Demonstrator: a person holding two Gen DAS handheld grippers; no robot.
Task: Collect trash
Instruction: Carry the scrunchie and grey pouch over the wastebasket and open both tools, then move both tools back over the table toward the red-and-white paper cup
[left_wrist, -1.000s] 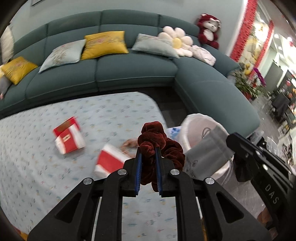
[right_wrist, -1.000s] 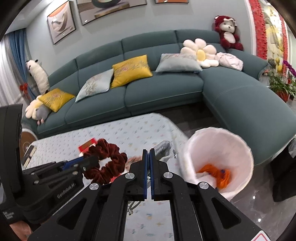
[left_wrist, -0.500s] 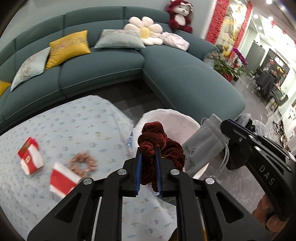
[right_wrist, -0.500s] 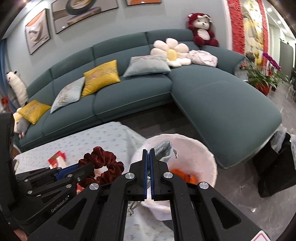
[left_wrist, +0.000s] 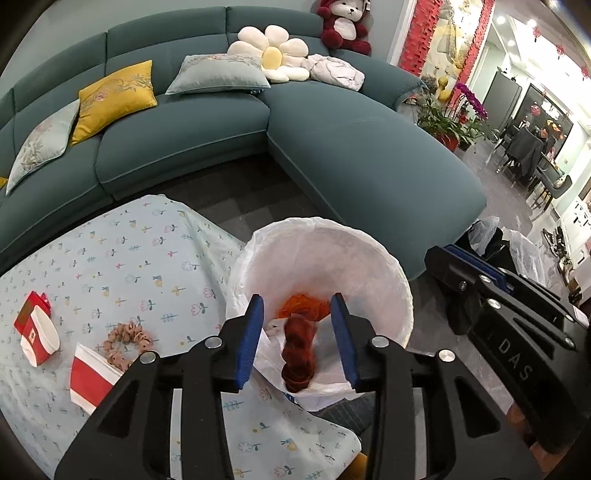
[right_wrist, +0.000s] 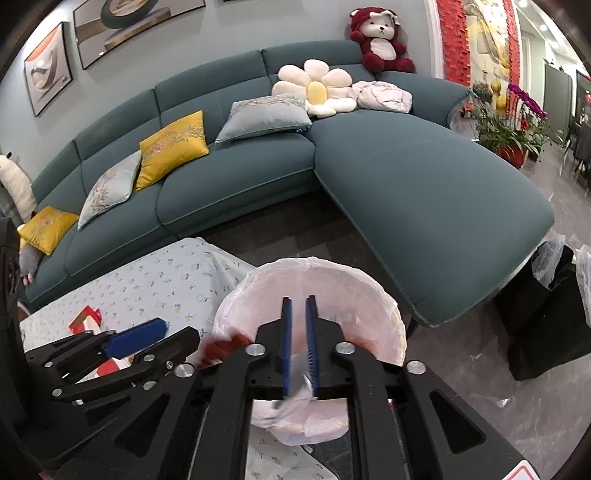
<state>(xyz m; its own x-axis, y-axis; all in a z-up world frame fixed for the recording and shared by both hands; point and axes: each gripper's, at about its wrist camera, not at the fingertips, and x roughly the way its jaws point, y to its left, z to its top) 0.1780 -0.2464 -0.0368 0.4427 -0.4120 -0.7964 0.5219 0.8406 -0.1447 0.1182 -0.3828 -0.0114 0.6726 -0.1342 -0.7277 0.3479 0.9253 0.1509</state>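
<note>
Left wrist view: left gripper (left_wrist: 298, 332) over white-lined round trash bin (left_wrist: 400, 291), blue-padded fingers spread wide, nothing between them. Dark red velvet scrunchie (left_wrist: 298, 356) blurred inside bin, below orange cloth (left_wrist: 304, 305). Pink scrunchie (left_wrist: 125, 341) and two red-and-white cartons (left_wrist: 37, 334) on floral tablecloth (left_wrist: 140, 266).

Right wrist view: right gripper (right_wrist: 298, 341) above same bin (right_wrist: 376, 295), fingers slightly parted; blurred grey pouch (right_wrist: 301, 391) low in gap, grip unclear. Teal sectional sofa (right_wrist: 406, 184) behind.

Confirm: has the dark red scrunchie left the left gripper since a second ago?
Yes. The left gripper is open, and the scrunchie has dropped from its pads into the white-lined bin.
</note>
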